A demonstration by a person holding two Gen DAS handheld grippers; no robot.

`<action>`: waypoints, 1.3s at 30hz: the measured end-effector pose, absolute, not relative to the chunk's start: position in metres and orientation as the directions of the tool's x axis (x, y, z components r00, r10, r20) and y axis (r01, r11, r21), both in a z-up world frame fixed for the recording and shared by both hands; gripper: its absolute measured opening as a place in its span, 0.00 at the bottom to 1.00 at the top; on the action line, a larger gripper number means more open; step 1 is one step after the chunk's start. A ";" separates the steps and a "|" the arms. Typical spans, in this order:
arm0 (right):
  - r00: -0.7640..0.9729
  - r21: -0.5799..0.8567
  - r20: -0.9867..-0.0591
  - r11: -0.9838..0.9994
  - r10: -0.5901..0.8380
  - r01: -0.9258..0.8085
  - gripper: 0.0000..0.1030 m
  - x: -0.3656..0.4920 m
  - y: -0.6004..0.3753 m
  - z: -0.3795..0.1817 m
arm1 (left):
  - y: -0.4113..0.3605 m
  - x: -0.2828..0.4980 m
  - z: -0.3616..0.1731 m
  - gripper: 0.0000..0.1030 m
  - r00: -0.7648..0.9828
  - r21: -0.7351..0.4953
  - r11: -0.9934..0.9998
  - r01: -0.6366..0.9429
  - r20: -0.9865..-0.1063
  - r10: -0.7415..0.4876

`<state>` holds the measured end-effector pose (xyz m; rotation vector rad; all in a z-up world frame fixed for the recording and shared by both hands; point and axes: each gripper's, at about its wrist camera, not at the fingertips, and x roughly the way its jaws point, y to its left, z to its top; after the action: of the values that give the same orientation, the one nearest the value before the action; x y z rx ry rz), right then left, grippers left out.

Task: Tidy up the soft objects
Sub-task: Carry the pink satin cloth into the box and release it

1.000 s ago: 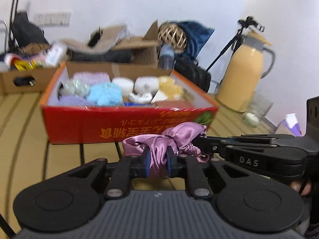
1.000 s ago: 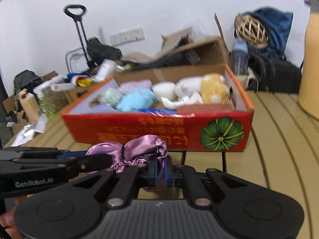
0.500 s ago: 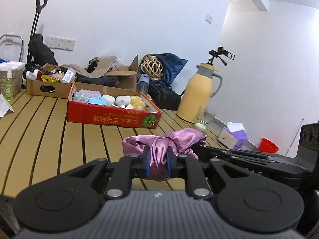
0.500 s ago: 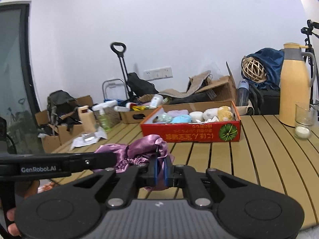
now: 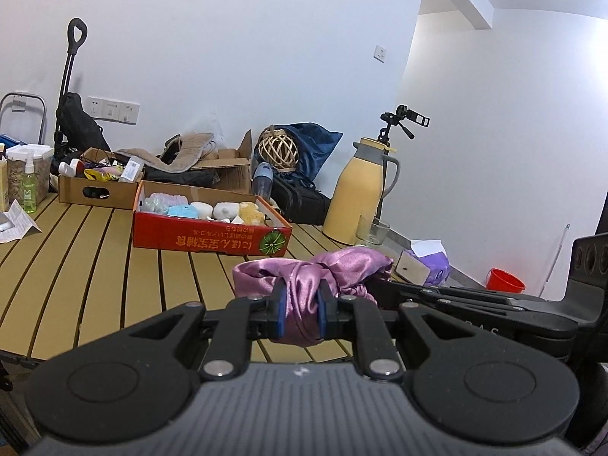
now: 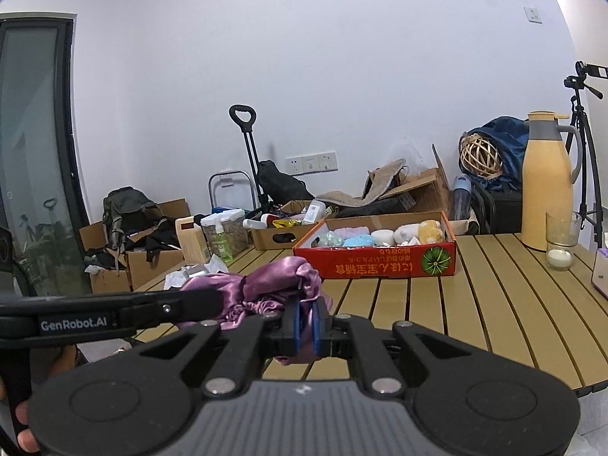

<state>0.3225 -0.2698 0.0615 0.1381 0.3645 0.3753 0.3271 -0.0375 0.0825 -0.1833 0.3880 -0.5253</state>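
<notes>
A bunched purple satin cloth (image 5: 304, 277) hangs in the air above the near edge of the slatted table, held from both sides. My left gripper (image 5: 301, 309) is shut on one fold of it. My right gripper (image 6: 306, 323) is shut on another fold of the purple satin cloth (image 6: 262, 285), and each gripper reaches into the other's view from the side. Far across the table stands the red cardboard box (image 5: 212, 237), also seen as the red cardboard box (image 6: 380, 264), holding several soft toys in pale blue, white, yellow and pink.
A yellow thermos jug (image 6: 547, 182) and a glass with a candle (image 6: 560, 239) stand at the table's right. Cardboard boxes (image 5: 95, 190), bottles and bags crowd the far side. A tissue box (image 5: 425, 262) sits by the right edge. A red bucket (image 5: 505, 279) is on the floor.
Both grippers have pulled back and up from the red box with the cloth held between them. The box, close in front a second ago, now stands far across the table.
</notes>
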 end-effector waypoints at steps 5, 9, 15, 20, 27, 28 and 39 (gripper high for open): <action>0.864 0.201 -0.328 0.922 0.382 -0.331 0.06 0.330 -0.268 0.059 | -0.035 0.339 0.079 0.15 0.790 -0.282 0.848 0.449 -0.318 -0.524; 0.864 0.195 -0.332 0.924 0.377 -0.328 0.06 0.346 -0.268 0.059 | -0.038 0.362 0.080 0.15 0.791 -0.273 0.850 0.451 -0.318 -0.522; 0.870 0.165 -0.328 0.929 0.367 -0.330 0.06 0.397 -0.267 0.066 | -0.043 0.427 0.088 0.15 0.789 -0.265 0.846 0.462 -0.312 -0.529; 0.869 0.160 -0.331 0.930 0.367 -0.332 0.06 0.473 -0.274 0.073 | -0.047 0.510 0.095 0.15 0.782 -0.268 0.843 0.466 -0.321 -0.534; 0.847 0.190 -0.382 0.928 0.369 -0.319 0.06 0.609 -0.282 0.072 | -0.056 0.645 0.086 0.15 0.757 -0.306 0.845 0.439 -0.381 -0.531; 0.840 0.194 -0.395 0.928 0.372 -0.319 0.06 0.630 -0.282 0.069 | -0.058 0.664 0.081 0.15 0.750 -0.320 0.845 0.429 -0.396 -0.530; 0.727 0.170 -0.639 0.968 0.249 -0.183 0.08 0.842 -0.275 -0.023 | -0.080 0.844 -0.021 0.22 0.624 -0.377 0.901 0.215 -0.657 -0.424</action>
<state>0.8418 -0.2755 -0.0228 0.0973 0.7182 0.2384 0.8438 -0.0795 -0.0213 -0.2744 0.8199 -0.3720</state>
